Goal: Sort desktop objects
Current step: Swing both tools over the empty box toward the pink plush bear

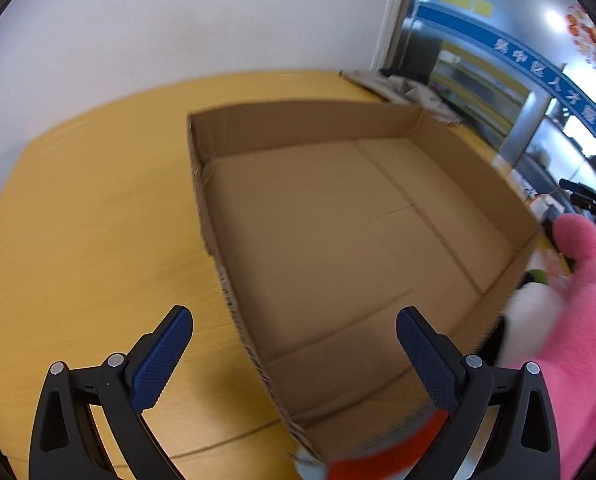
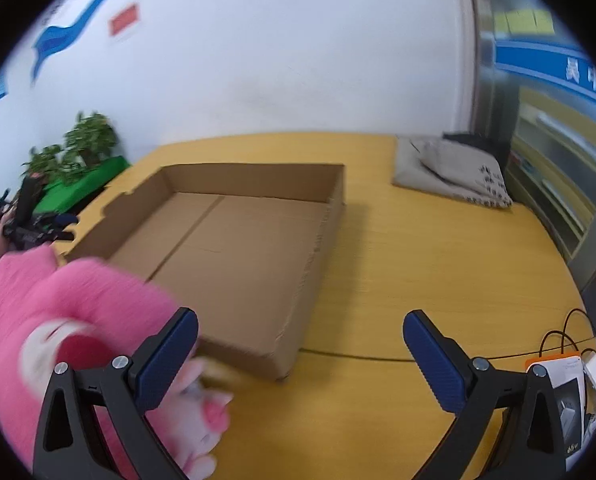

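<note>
Seen from the left wrist, the left gripper [image 1: 294,340] hangs over the yellow worktop [image 1: 98,240] with its jaws wide apart and nothing between them, one blue pad over bare wood and the other over the near corner of a shallow cardboard box [image 1: 337,220] whose floor lies bare. At the bottom edge of this view alone, a blurred red and grey object [image 1: 377,452] sits by the box's near corner; what it is cannot be told. To the right, just outside the box wall, a pink plush toy [image 1: 577,300] with a white patch fills the edge. The right wrist view shows the same toy [image 2: 78,312] on the left, lying on the worktop [image 2: 437,260] against the box's [image 2: 238,248] near wall, partly behind the left finger of the right gripper [image 2: 299,340], whose jaws also stand wide apart and hold nothing. Only this view shows potted plants [image 2: 78,148] far left, a grey folded cloth bag [image 2: 449,172] at the back right, and small white boxes [image 2: 569,392] with cables at the near right.
</note>
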